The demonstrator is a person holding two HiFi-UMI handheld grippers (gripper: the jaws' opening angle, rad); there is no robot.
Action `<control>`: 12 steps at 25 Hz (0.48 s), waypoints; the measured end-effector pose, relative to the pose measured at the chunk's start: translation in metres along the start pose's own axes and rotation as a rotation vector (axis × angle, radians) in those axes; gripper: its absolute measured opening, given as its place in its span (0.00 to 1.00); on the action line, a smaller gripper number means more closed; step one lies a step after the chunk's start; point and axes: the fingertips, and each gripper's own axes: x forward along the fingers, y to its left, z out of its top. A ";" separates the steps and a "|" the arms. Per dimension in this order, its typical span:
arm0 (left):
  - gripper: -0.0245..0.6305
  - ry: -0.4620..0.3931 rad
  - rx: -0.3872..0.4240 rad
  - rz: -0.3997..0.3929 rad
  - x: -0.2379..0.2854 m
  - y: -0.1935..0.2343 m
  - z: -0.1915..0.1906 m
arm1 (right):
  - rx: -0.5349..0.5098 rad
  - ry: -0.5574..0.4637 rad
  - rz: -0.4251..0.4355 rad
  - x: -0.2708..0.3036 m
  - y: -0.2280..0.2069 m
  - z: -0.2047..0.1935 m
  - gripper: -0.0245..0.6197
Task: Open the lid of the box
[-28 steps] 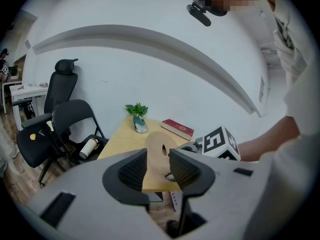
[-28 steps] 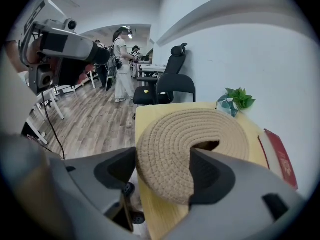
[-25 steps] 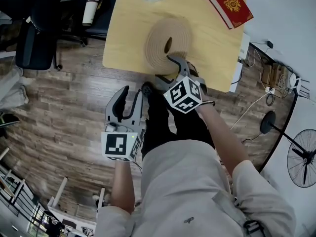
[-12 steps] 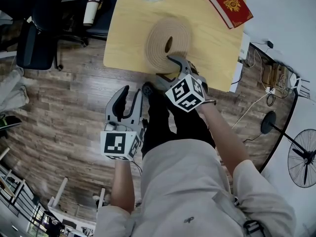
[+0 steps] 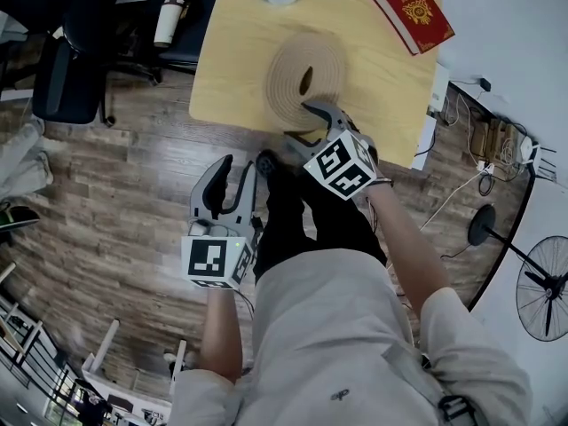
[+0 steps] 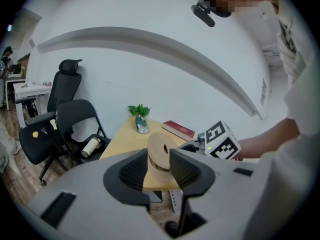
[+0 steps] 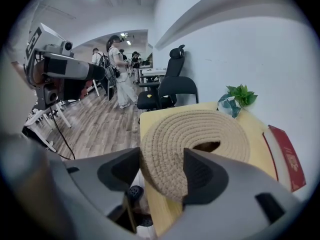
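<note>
Now my right gripper straddles the woven lid at its six o'clock rim, jaws wide and just closing, the rim between them. The lid lies at twelve o'clock on the table. I'd clamp squarely, then lift straight up. My left gripper, at seven o'clock, has its jaws apart and empty.

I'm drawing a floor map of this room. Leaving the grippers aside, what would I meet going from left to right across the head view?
black office chair → takeaway cup → round woven box → red book → floor fan

Left gripper jaws apart; box beyond.
</note>
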 end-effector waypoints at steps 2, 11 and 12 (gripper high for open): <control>0.22 -0.003 -0.003 0.000 -0.001 -0.001 0.000 | 0.000 -0.003 0.005 -0.003 0.001 0.001 0.45; 0.22 -0.018 -0.002 -0.005 0.001 -0.005 0.006 | -0.048 -0.004 -0.025 -0.012 0.005 0.006 0.36; 0.22 -0.020 0.000 -0.006 0.001 -0.006 0.007 | -0.060 -0.004 -0.032 -0.014 0.006 0.006 0.33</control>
